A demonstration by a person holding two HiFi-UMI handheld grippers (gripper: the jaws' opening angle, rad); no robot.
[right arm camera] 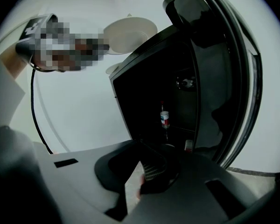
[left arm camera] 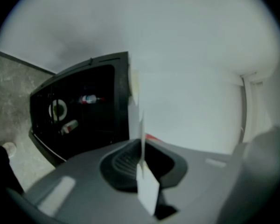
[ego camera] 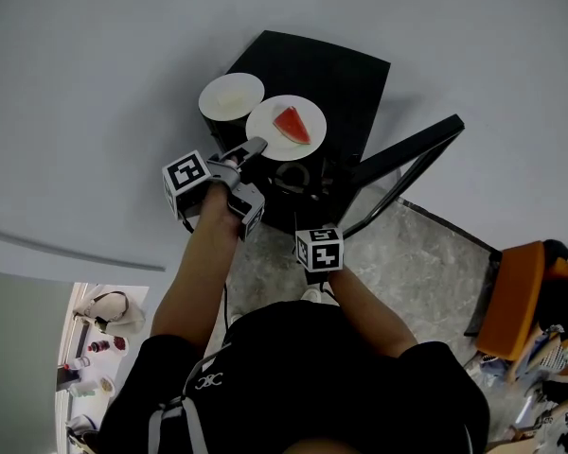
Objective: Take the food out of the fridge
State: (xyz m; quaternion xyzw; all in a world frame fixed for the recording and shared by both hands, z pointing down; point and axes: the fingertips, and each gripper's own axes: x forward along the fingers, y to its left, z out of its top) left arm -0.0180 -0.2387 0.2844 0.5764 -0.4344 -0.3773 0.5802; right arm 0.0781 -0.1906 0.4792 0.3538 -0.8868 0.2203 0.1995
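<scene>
A black mini fridge (ego camera: 336, 74) stands with its door (ego camera: 407, 154) swung open. On its top is a white plate (ego camera: 286, 127) carrying a red watermelon slice (ego camera: 292, 124). My left gripper (ego camera: 251, 149) is shut on that plate's near rim. In the left gripper view the plate (left arm camera: 141, 125) runs edge-on between the jaws. My right gripper (ego camera: 319, 249) hangs lower, in front of the open fridge (right arm camera: 149, 92), and its jaws are hidden under the marker cube. Inside stand a small bottle (right arm camera: 164, 118) and other small items. Whether the right jaws meet is unclear.
A second white dish (ego camera: 231, 97) sits on the fridge top, left of the plate. An orange chair (ego camera: 516, 296) stands at the right on the speckled floor (ego camera: 407, 253). White wall surrounds the fridge. A bag and bottles (ego camera: 99, 320) lie at the lower left.
</scene>
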